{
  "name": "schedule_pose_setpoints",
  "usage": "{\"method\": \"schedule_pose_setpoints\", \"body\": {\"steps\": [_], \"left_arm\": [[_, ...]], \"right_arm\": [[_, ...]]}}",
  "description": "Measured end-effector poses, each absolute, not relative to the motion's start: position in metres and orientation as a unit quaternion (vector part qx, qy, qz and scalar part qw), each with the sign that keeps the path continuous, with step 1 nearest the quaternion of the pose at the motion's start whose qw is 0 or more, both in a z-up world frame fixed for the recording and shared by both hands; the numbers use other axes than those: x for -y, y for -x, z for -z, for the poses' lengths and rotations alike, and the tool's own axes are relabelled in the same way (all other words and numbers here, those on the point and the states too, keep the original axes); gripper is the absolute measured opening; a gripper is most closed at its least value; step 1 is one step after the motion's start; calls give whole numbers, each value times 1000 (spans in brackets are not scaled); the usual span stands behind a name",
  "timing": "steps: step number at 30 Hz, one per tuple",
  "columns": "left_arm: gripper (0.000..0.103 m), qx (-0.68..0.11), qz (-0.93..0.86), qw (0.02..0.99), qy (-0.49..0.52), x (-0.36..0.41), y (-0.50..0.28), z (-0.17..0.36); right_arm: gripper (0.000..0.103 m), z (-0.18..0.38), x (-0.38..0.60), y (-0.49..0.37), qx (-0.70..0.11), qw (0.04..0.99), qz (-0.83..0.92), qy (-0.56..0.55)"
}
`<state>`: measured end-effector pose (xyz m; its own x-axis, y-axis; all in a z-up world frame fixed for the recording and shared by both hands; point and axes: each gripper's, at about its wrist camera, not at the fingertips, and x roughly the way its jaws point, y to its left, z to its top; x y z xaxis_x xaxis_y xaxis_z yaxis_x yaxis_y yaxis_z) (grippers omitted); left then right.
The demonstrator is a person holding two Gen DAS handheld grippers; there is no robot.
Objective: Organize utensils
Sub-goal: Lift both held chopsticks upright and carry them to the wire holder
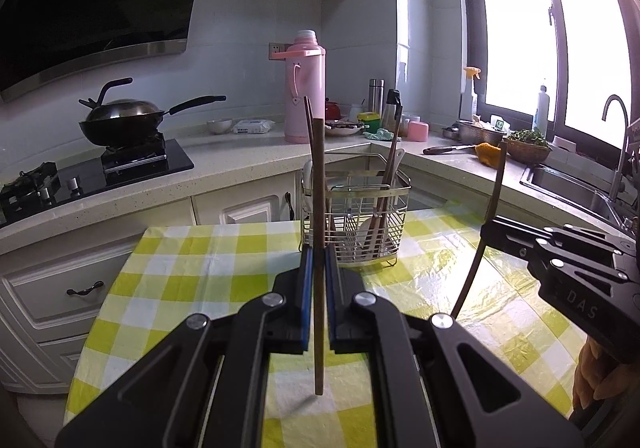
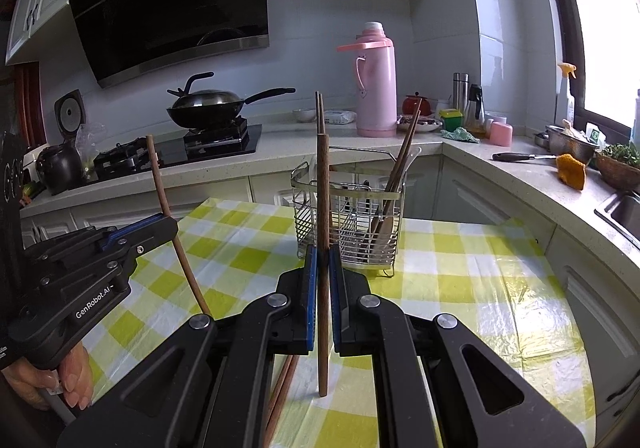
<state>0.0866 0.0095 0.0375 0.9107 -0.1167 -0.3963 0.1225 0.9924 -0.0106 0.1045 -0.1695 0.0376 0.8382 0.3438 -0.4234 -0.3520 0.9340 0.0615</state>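
Checked yellow tablecloth (image 1: pixel 192 272) fronts a wire caddy (image 1: pixel 356 224) already holding utensils. Left gripper (image 1: pixel 316 260) clamps one upright wooden chopstick (image 1: pixel 318 208); right gripper (image 2: pixel 323 260) clamps another chopstick (image 2: pixel 323 188). Light, stiff, smooth sticks probably pivot unless pinched mid-length.

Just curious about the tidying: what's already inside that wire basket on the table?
The wire basket holds wooden chopsticks and a pale spoon leaning at its right end. Something white sits at the left end, mostly hidden behind the held chopstick.
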Motion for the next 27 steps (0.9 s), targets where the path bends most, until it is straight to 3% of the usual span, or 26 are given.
{"method": "schedule_pose_setpoints", "body": {"steps": [14,27], "left_arm": [[6,-172,73,982,-26,0,-115,-80],[6,-149,96,983,-41,14,-181,-176]], "right_arm": [[6,-72,178,-130,-183,966,-181,13],[6,-154,191,-195,-151,973,-173,12]]}}
